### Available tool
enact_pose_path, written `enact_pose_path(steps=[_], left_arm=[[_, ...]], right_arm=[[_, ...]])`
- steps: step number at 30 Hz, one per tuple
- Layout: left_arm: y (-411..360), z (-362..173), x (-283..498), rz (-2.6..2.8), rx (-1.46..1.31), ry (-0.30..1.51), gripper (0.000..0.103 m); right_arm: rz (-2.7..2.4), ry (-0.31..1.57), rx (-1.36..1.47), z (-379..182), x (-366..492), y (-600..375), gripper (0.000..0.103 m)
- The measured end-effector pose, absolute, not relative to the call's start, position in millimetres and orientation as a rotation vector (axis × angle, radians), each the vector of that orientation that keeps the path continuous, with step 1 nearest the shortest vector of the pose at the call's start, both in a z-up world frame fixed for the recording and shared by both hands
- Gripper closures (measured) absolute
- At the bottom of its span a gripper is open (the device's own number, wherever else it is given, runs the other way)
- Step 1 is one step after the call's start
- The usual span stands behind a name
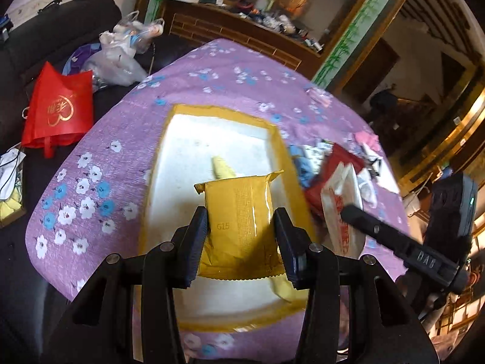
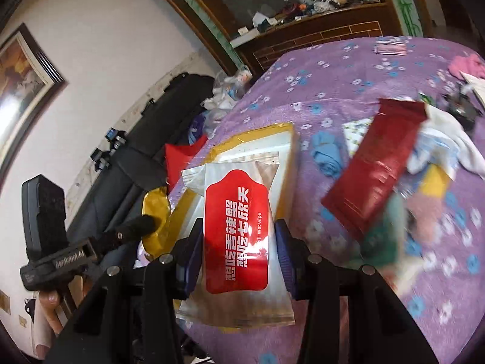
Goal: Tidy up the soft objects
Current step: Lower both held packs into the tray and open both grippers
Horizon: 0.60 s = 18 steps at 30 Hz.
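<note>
My left gripper (image 1: 241,221) is shut on a yellow foil packet (image 1: 239,212) marked G15 and holds it over the white tray with a yellow rim (image 1: 194,139) on the purple flowered cloth. A small yellow item (image 1: 222,168) lies in the tray. My right gripper (image 2: 239,236) is shut on a silver wet-wipe packet with a red label (image 2: 236,236), held above the tray's edge (image 2: 288,142). That packet and the right gripper (image 1: 344,210) also show in the left wrist view. The left gripper (image 2: 145,223) with the yellow packet (image 2: 156,218) shows at the left of the right wrist view.
A dark red packet (image 2: 376,166), a blue cloth (image 2: 329,154), white cloth (image 2: 448,133) and other soft items lie heaped right of the tray. A pink cloth (image 2: 465,63) lies farther back. A red bag (image 1: 59,109) and plastic bags (image 1: 121,51) sit on the dark sofa at left.
</note>
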<state>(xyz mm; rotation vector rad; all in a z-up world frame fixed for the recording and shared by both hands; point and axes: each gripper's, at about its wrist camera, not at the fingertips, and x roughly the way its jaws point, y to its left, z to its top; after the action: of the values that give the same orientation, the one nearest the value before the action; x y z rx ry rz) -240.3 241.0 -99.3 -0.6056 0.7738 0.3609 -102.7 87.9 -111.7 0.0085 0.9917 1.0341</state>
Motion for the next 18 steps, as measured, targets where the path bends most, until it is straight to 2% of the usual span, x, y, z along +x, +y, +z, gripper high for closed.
enact_pose_path(steps=[9, 18], left_arm=[[265.3, -133.3, -212.8, 0.421, -0.532, 0.882, 0.058], [272.2, -157.6, -198.0, 0.433, -0.534, 0.974, 0.058]], right_arm=[[0.986, 1.022, -0.105, -136.1, -82.3, 153.7, 0.059], [0.941, 0.996, -0.194, -150.0, -81.8, 176.1, 0.056]])
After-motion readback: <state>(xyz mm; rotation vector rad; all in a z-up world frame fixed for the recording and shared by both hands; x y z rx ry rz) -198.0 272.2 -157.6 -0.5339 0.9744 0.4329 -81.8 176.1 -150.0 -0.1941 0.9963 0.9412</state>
